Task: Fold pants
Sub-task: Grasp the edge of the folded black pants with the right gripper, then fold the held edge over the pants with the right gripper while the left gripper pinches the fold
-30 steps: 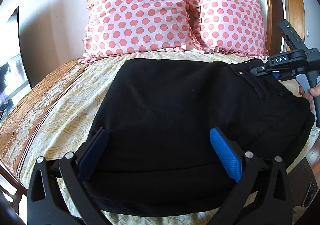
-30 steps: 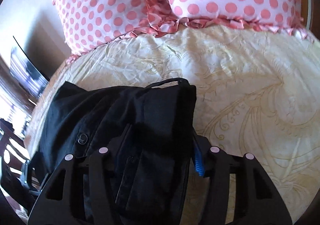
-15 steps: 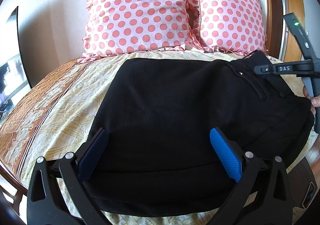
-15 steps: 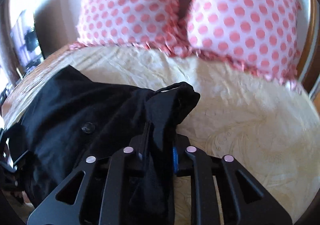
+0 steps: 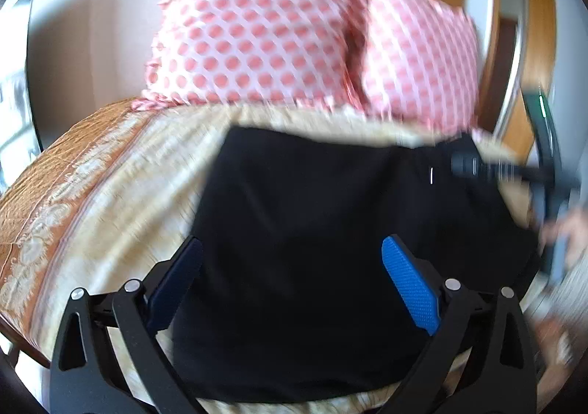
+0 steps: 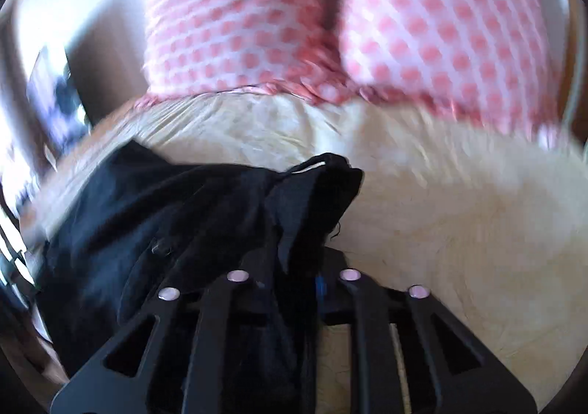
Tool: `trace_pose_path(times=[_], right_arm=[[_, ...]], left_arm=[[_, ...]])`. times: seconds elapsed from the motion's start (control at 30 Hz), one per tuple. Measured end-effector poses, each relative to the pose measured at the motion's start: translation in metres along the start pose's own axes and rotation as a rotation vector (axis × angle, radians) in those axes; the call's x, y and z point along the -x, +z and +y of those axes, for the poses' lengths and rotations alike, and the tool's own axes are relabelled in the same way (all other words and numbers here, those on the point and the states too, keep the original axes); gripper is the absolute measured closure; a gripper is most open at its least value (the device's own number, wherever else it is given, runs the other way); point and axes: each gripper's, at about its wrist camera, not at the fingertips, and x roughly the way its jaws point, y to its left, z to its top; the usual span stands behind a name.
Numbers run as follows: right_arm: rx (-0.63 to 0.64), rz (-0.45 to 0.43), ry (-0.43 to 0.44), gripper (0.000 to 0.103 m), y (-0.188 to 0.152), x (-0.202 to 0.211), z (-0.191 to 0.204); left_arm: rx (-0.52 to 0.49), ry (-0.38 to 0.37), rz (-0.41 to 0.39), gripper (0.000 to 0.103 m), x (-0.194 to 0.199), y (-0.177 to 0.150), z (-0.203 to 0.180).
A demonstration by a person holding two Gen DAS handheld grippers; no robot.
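Observation:
Black pants (image 5: 312, 230) lie folded on the cream bedspread (image 5: 128, 193). My left gripper (image 5: 290, 267) is open, its blue pads spread over the pants' near part, holding nothing. My right gripper (image 6: 294, 267) is shut on a bunched waistband corner of the pants (image 6: 316, 189), which stands up between the fingers. In the left wrist view the right gripper (image 5: 477, 166) shows at the pants' far right corner, blurred. The pants' button (image 6: 158, 248) shows left of the pinched corner.
Two pink polka-dot pillows (image 5: 257, 35) (image 6: 441, 17) stand against the wall at the bed's head. A wooden door frame (image 5: 533, 46) is at the right. The bedspread's orange border (image 5: 55, 175) runs along the left edge.
My right gripper has closed on the waistband corner and lifted it a little. Both views are now blurred by motion; the left gripper stays open over the pants.

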Motion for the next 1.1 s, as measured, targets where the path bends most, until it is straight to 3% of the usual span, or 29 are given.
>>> trace_pose_path(times=[0.1,0.27,0.47,0.7,0.93,1.1], right_arm=[[0.016,-0.008,0.007,0.088,0.000,0.004,0.003],[-0.060,0.015,0.037,0.088,-0.005,-0.002,-0.012],[-0.072,0.023,0.047,0.088,-0.004,-0.005,-0.015],[-0.100,0.035,0.069,0.088,-0.004,-0.008,-0.019],[-0.152,0.060,0.101,0.087,-0.005,-0.014,-0.027],[-0.223,0.096,0.125,0.075,-0.007,-0.024,-0.036]], left_arm=[[0.047,0.015,-0.014,0.004,0.001,0.027,0.024],[0.027,0.019,0.110,0.006,-0.036,0.058,0.046],[0.073,-0.089,0.296,0.017,-0.090,0.069,0.062],[0.140,-0.178,0.386,0.018,-0.122,0.074,0.068],[0.159,-0.236,0.438,0.033,-0.134,0.075,0.065],[0.172,-0.217,0.439,0.049,-0.134,0.076,0.069]])
